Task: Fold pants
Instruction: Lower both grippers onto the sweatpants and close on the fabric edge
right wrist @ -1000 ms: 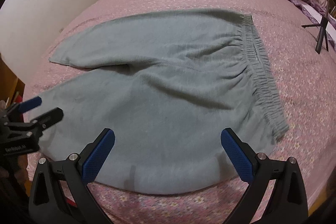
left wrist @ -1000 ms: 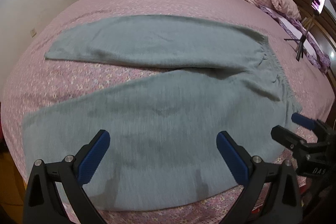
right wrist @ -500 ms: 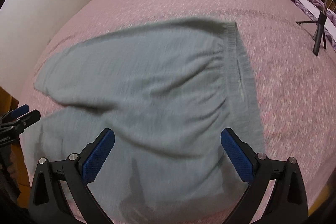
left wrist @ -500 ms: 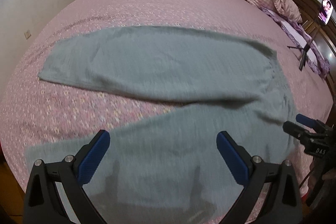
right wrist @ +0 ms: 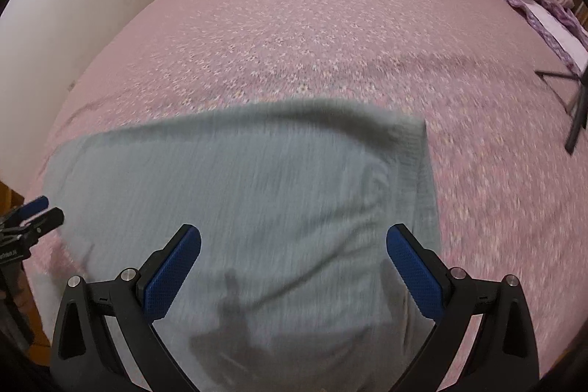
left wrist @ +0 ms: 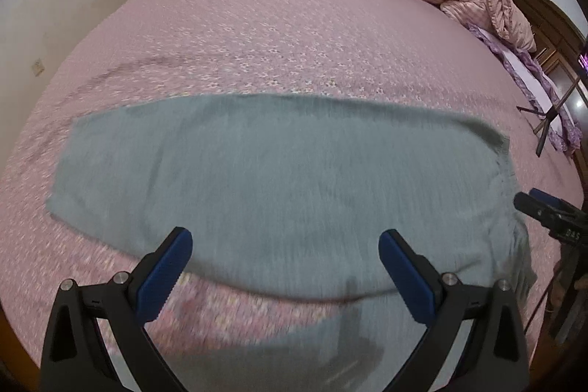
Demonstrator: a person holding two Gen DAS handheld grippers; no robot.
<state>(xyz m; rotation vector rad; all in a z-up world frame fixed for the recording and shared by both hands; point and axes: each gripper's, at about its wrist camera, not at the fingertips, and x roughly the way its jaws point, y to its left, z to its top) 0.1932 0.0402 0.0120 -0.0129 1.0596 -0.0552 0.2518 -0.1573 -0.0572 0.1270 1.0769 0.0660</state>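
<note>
Light: indoor, rather dim and warm; it seems to come from above and behind the cameras.
Shadows: dark shadows of the hand-held grippers fall on the grey pants (left wrist: 279, 171) close to the lower edge in both views.
Blur: strong motion blur on the pants and on the near part of the bed (left wrist: 294, 24); the floral pattern is smeared there.
Sharp parts: the blue pads (right wrist: 172, 272) and the far bedspread.
Glare: a small bright screen at the right edge of the left wrist view.
Distortion: fisheye; the bed edges curve, the corners are black.
</note>
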